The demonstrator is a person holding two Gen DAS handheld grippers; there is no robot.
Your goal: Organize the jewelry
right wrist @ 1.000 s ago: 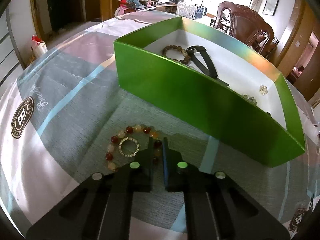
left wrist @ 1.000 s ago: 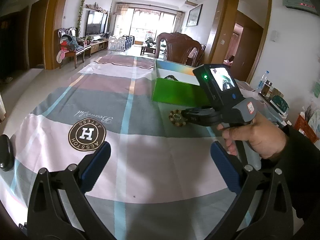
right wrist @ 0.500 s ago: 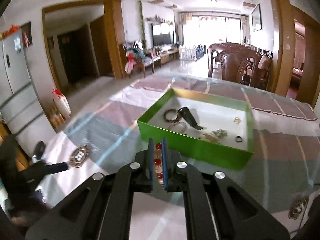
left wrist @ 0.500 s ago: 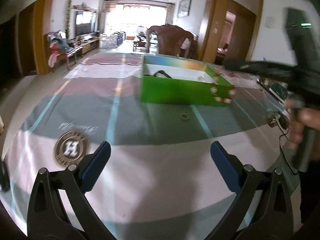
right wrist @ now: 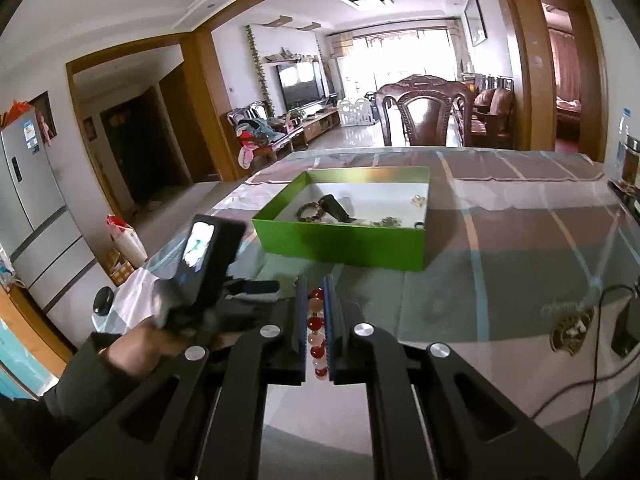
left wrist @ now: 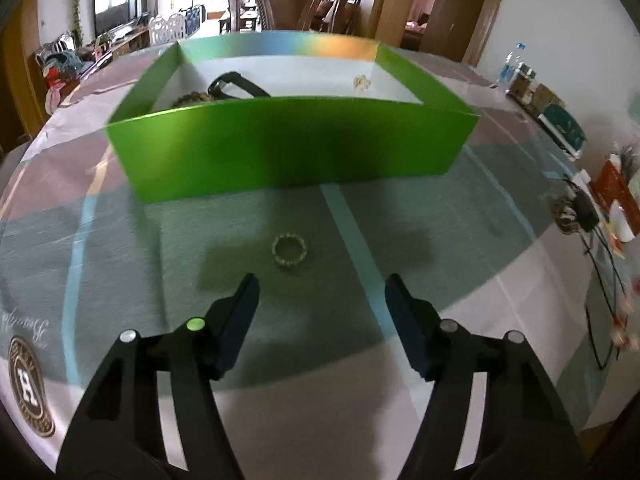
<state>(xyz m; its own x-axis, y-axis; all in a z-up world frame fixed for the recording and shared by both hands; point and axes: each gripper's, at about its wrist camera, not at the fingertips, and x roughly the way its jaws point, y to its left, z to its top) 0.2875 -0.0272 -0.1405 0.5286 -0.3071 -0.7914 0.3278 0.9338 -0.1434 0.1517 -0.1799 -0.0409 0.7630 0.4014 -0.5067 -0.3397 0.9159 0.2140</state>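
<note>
Left wrist view: left gripper (left wrist: 322, 280) over the striped tablecloth (left wrist: 460, 280), jaws closing, nothing pinched yet. Gold ring (left wrist: 289, 250) lies flat on the cloth just past the fingertips, in front of the green box (left wrist: 288, 148), not touching it. Black strap (left wrist: 236, 84) and small gold piece (left wrist: 362, 81) inside the box.

Right wrist view: right gripper (right wrist: 315, 284) clenched on a red-and-white bead bracelet (right wrist: 316, 322), lifted, short of the green box (right wrist: 340, 244). Person's hand (right wrist: 140, 344) with the other gripper sits left of the box.
</note>
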